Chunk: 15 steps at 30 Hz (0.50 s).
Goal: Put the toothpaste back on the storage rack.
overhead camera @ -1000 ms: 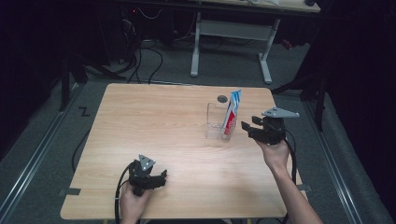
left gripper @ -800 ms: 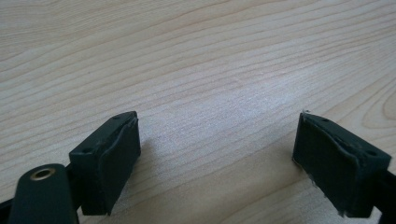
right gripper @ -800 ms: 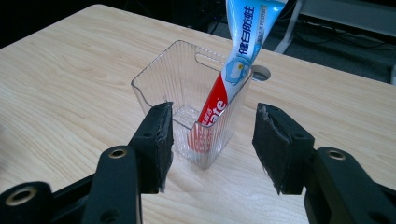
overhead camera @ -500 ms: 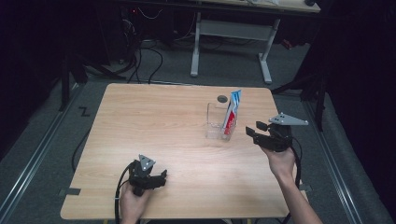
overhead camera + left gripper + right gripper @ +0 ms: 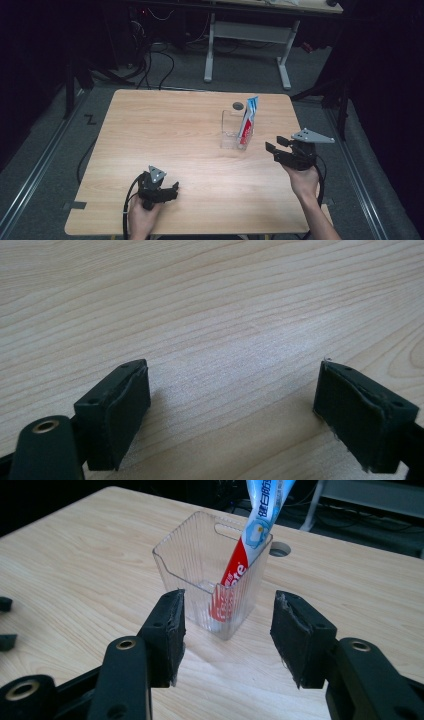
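A clear ribbed plastic holder (image 5: 231,131) stands upright at the table's right middle. A red, white and blue toothpaste tube (image 5: 248,119) leans inside it, top sticking out. My right gripper (image 5: 275,145) hovers just right of the holder, jaws open and empty, pointing at it. In the right gripper view the holder (image 5: 195,565) and tube (image 5: 251,535) sit a short way beyond the open jaws (image 5: 227,630). My left gripper (image 5: 174,191) rests low at the front left of the table, open, with bare wood between its pads (image 5: 230,405).
The wooden table (image 5: 165,125) has a round cable hole (image 5: 238,105) just behind the holder. A white-legged desk (image 5: 247,45) and floor cables lie beyond the far edge. The left gripper's tips (image 5: 5,622) show far off in the right gripper view.
My right gripper has drawn back to the right and toward the front edge, away from the holder, jaws unchanged. The left gripper has stayed put.
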Available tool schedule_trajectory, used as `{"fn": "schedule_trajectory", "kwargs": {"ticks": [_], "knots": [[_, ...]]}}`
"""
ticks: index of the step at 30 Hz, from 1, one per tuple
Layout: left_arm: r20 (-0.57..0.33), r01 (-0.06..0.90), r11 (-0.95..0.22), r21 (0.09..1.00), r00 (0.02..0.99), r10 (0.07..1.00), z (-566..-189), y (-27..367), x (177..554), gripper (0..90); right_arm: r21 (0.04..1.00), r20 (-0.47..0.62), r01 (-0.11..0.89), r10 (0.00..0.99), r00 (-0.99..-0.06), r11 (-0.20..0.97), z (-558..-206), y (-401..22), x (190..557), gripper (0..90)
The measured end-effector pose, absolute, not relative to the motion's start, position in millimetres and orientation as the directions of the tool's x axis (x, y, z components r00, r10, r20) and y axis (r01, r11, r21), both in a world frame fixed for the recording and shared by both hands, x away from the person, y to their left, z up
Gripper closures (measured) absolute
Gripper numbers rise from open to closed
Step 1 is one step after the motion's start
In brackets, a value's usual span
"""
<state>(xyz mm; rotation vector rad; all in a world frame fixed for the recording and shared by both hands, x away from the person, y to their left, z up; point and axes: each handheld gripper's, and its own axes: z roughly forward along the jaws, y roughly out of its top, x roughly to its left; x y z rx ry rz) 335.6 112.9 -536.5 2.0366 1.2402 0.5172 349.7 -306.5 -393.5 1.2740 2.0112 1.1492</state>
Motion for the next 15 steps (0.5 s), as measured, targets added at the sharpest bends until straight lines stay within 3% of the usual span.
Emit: {"fn": "schedule_trajectory", "kwargs": {"ticks": [15], "knots": [[-0.016, 0.612, -0.309, 0.729, 0.465, 0.885, -536, 113, 336, 15.1, 0.859, 0.056, 0.48, 0.898, -0.436, 0.18, -399, -314, 333, 47.6]]}}
